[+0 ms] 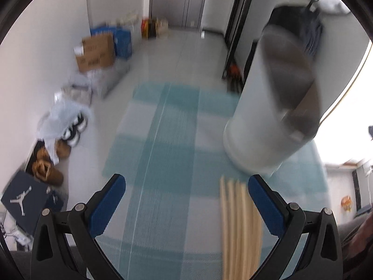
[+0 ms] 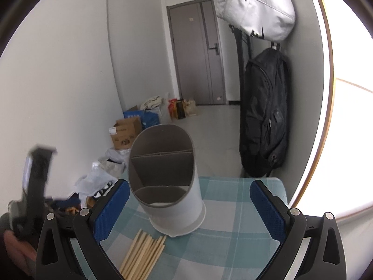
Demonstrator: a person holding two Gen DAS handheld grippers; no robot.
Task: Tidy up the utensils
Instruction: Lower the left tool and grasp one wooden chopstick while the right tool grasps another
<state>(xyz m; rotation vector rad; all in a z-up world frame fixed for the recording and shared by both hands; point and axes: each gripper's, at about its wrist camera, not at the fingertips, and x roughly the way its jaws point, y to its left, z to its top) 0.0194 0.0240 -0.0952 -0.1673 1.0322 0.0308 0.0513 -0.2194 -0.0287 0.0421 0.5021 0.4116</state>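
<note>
- Left hand-held gripper [image 1: 186, 200]: blue-padded fingers spread wide, nothing between them, hovering over the desk [image 1: 163, 140]. Right hand-held gripper [image 2: 189, 206]: likewise spread wide and empty, facing the utensil holder [image 2: 166, 182].
- Desk carries a teal-and-white checked cloth. Beyond it, pale tiled floor, white walls, a grey door [image 2: 198, 53] at the end of the hallway.
- Clutter along the left wall: cardboard box [image 2: 124, 134], blue boxes, plastic bags, shoes [image 1: 50, 165].
- Utensil holder: pale grey cylinder, darker grey inside, slanted rim, dividers forming compartments; stands upright on the cloth, nothing seen inside.
- Wooden chopsticks [image 2: 144, 254]: loose bundle lying flat on the cloth, tips just beside the holder's base, toward its left side.
- Left wrist view is motion-blurred; holder [image 1: 272, 107] sits upper right, chopsticks [image 1: 240, 228] next to the right finger. Only here: a dark shoebox with a white jumping-figure logo [image 1: 25, 200].
- Right wrist view only: white backpack [image 2: 254, 7] and black backpack [image 2: 265, 114] hanging at right; the other gripper, blurred, at far left.
</note>
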